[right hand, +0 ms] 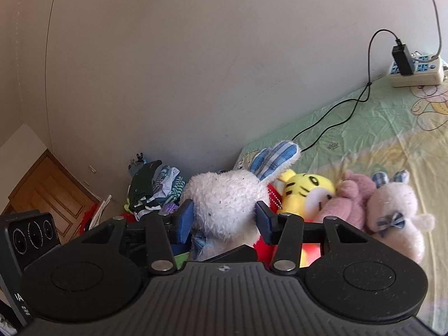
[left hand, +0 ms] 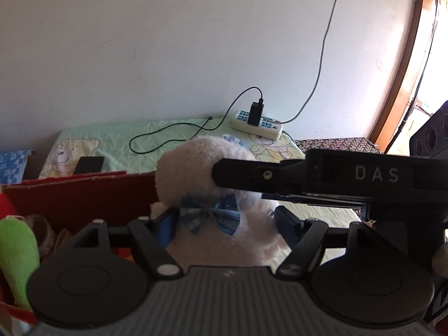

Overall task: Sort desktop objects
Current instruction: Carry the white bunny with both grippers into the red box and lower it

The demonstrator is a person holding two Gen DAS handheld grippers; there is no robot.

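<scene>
A white plush rabbit (left hand: 196, 173) with a blue bow sits between the fingers of my left gripper (left hand: 224, 221), held by its body above the red box (left hand: 78, 196). My right gripper (right hand: 224, 218) is shut on the same rabbit's head (right hand: 226, 198), below its blue-striped ears; its finger (left hand: 252, 175) crosses the left wrist view. On the bed lie a yellow tiger plush (right hand: 305, 193), a pink plush (right hand: 350, 198) and a second white rabbit (right hand: 397, 215).
A green plush (left hand: 16, 252) lies in the red box. A power strip (left hand: 256, 124) with charger and cable, and a black phone (left hand: 89, 165), lie on the green sheet. Folded clothes (right hand: 154, 190) are piled by the wall.
</scene>
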